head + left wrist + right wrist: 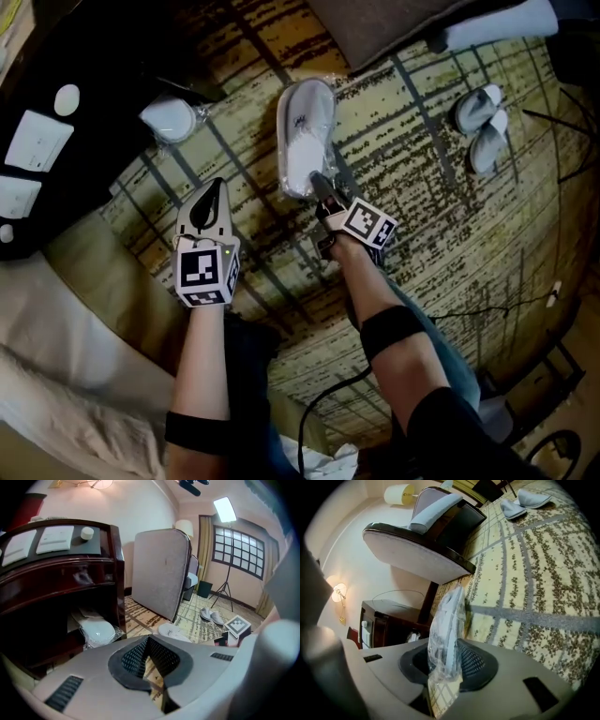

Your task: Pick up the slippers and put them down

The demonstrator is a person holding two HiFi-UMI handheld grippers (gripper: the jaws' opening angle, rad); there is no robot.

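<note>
My right tongs (319, 183) are clenched on the heel end of a bagged slipper (305, 127). I'm mostly pinching the plastic and the sole edge, so it sits on its side between the jaws with the toe pointing away from me. It's low over the carpet (422, 216), out in the open patch in front of the chair. I honestly can't tell if the toe is touching down yet. I grab the heel because it's the stiffest bit, and the bag is slippery anywhere else.

My left tongs (212, 195) are squeezed shut on nothing, just hanging beside the right ones and out of the way. The other bagged slipper (169, 119) lies by the foot of the bedside cabinet (61, 588), so I reckon that one's next. A loose pair (480, 127) sits well off to the right and isn't part of this.
</note>
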